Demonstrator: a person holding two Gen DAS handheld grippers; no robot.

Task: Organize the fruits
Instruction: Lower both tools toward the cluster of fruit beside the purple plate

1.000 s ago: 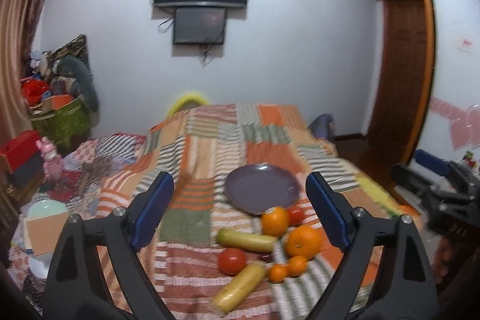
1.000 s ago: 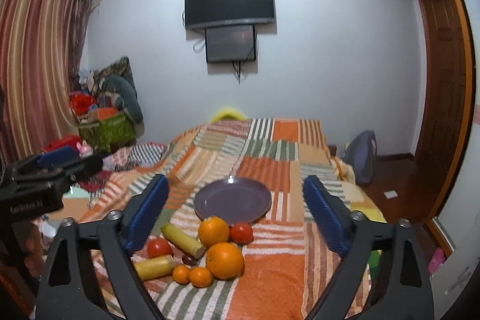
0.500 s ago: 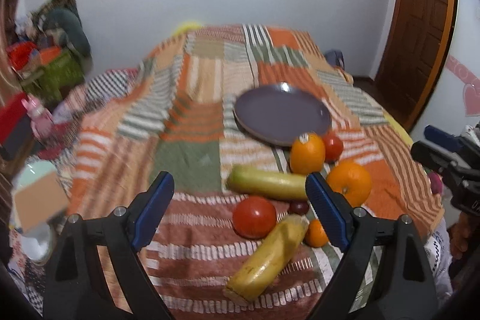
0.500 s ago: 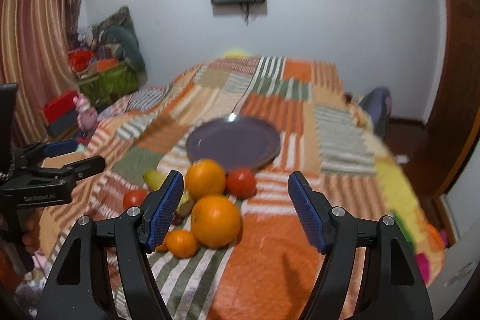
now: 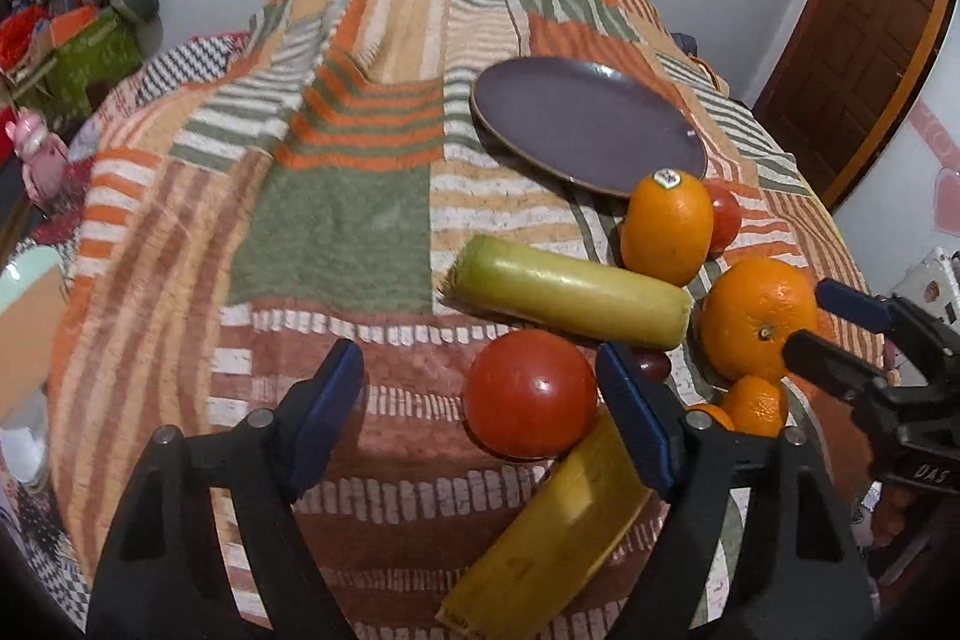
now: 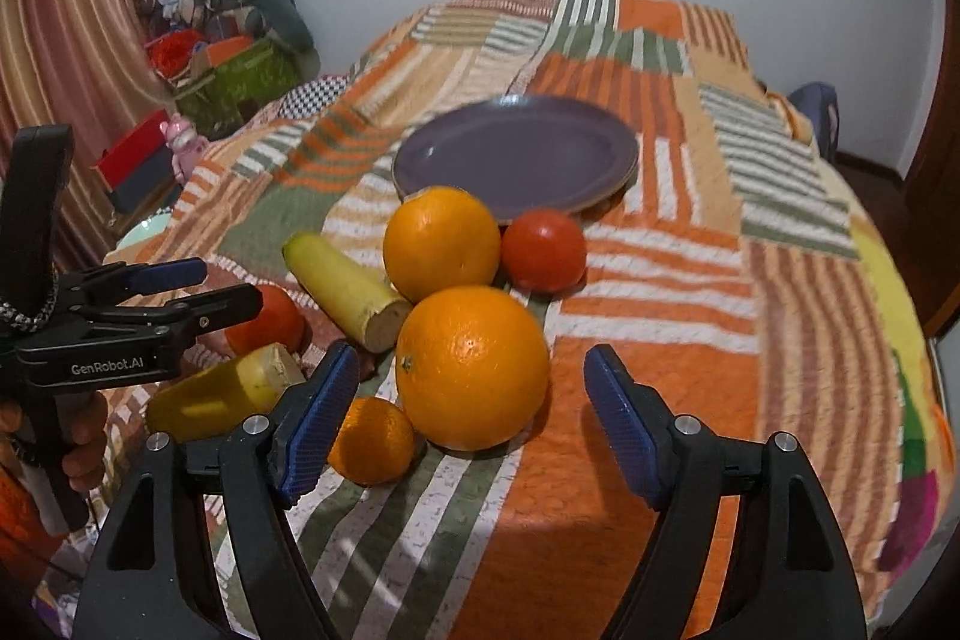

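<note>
- Left wrist view: left gripper (image 5: pixel 480 403) spread wide, holding nothing, above the quilt (image 5: pixel 336 220).
- The plate (image 5: pixel 588 124) is round, dull purple, and bare.
- Fruit lies in a cluster on the near side of the plate: two large oranges (image 5: pixel 666 226) (image 5: pixel 759 319), one bearing a sticker; two small oranges (image 5: pixel 756 403); two red tomatoes (image 5: pixel 531 394) (image 5: pixel 723 217); two cut yellow-green bananas (image 5: pixel 570 289) (image 5: pixel 552 538).
- One small dark fruit (image 5: pixel 651 364) lies among them.
- Right wrist view: right gripper (image 6: pixel 471 421) spread wide, empty, its fingers flanking the nearest orange (image 6: pixel 473 367).
- This orange is glossy and dimpled, near side of the plate (image 6: pixel 600 142).
- Counted here: two large oranges, one small orange (image 6: pixel 372 442), two tomatoes (image 6: pixel 543 250), two bananas (image 6: pixel 345 289).
</note>
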